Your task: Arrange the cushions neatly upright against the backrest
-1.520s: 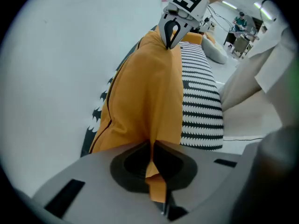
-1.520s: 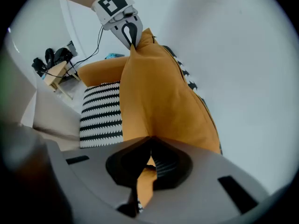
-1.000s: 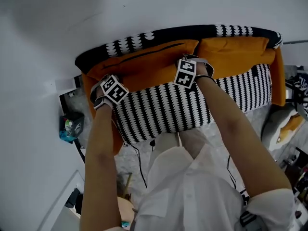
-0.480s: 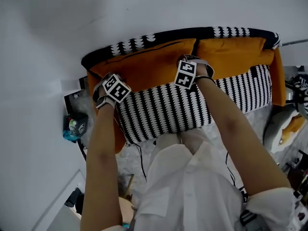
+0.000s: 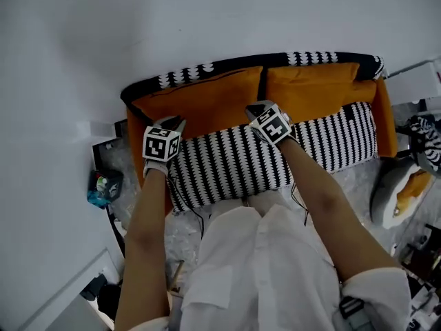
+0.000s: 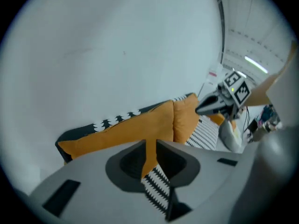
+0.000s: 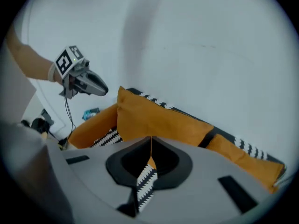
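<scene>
A large orange fabric cushion [image 5: 203, 102] stands at upper centre, a smaller orange fabric cushion [image 5: 313, 88] just right of it, both on the black-and-white patterned sofa seat [image 5: 227, 164], before its backrest [image 5: 207, 69].

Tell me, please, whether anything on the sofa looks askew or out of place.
Nothing stands out. The wider orange cushion and the narrower orange cushion stand upright side by side against the sofa's backrest, and the striped seat looks tidy.
</scene>
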### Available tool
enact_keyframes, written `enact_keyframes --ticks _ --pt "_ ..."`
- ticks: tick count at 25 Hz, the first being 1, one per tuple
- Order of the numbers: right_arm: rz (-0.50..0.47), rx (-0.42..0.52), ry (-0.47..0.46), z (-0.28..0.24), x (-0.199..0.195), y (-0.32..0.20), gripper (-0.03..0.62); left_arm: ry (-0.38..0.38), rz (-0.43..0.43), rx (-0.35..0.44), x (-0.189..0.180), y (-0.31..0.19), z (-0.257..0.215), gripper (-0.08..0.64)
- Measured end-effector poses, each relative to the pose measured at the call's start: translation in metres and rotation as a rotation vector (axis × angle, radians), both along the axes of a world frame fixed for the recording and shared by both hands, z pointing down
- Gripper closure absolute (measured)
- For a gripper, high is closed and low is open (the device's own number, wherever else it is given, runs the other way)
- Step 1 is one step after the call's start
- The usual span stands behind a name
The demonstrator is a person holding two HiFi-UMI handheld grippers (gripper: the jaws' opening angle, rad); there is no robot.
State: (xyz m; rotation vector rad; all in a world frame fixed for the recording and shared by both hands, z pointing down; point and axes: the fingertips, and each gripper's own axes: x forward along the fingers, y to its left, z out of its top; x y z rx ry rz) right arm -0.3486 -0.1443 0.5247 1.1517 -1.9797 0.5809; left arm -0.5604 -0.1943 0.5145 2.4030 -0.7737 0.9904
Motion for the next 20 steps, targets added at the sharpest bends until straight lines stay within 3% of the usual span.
enact_keyframes --ticks 4,7,9,14,20 --pt "0.188 0.094 -0.234 -0.036 0.008 0.037 0.580 0.247 -0.126 0.062 0.015 0.024 -0.049 0.517" --pt "0.340 0.200 -0.443 -0.075 0.019 0.062 0.580 0.389 -0.185 0.106 0.019 0.050 -0.083 0.537" --pt "0.407 0.265 -0.507 -0.096 0.032 0.079 0.582 0.461 -0.206 0.128 0.023 0.067 -0.104 0.545" --pt "0.392 0.425 -0.483 -0.152 0.068 0.112 0.583 0.506 -0.178 0.256 0.041 0.101 -0.156 0.545" --pt "0.342 0.572 -0.428 -0.219 0.130 0.158 0.584 0.553 -0.206 0.430 0.065 0.145 -0.232 0.545"
